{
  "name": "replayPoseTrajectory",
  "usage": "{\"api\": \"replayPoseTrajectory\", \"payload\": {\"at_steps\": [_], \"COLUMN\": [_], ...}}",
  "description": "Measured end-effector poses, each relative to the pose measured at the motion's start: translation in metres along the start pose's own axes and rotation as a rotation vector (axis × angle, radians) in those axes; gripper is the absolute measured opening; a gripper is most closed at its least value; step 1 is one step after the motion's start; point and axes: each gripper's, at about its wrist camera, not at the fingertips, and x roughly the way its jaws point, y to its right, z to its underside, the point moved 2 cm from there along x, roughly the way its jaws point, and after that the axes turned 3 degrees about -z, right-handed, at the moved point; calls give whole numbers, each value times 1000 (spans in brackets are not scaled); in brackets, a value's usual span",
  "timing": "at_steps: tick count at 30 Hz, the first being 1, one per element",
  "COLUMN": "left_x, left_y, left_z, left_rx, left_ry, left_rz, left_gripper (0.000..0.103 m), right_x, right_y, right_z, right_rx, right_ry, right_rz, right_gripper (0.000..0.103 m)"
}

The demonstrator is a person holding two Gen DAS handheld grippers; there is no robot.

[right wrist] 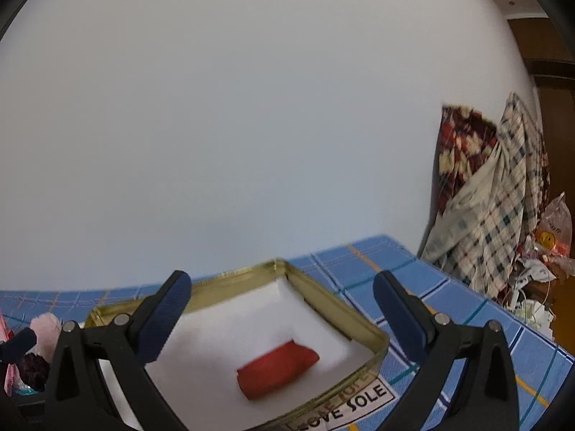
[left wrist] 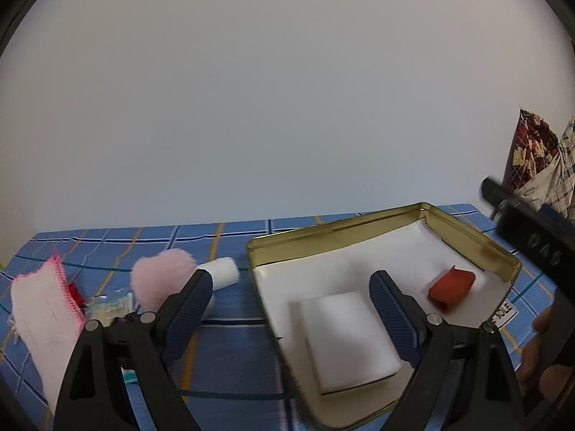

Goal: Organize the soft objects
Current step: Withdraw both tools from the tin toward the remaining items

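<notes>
Left view: the left gripper (left wrist: 293,289) gapes wide and empty over the tin (left wrist: 478,248), where a white pad (left wrist: 345,337) lies; the pink puff (left wrist: 161,276), on the cloth outside, looks light and squashy, best pinched mid-body. Right view: the right gripper (right wrist: 284,287), wide and empty, hangs above the red roll (right wrist: 278,368) in the tin.

A lived-in home room: checked tablecloth (right wrist: 413,287), draped plaid fabrics (right wrist: 496,208), cluttered plastic bags (right wrist: 555,230) by a plain wall.

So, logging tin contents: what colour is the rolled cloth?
Red cloth, clearest in the right wrist view.
</notes>
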Motion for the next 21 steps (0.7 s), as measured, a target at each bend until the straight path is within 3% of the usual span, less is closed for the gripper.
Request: {"api": "replayPoseTrajectory", "payload": {"at_steps": [3, 10, 21], "left_x": [-5, -15, -30], "left_y": [-6, -38, -87], "left_z": [2, 10, 20], "left_rx": [24, 13, -7], "left_ry": [24, 29, 27], "left_rz": [-32, -68, -138], "left_gripper": [91, 91, 91], "right_x": [-9, -9, -26], "right_y": [-1, -7, -25], "right_z": [-3, 3, 11], "right_rx": [-8, -31, -68], "right_ry": [56, 27, 53], "right_rz": [14, 17, 13], "right_gripper": [103, 103, 103]}}
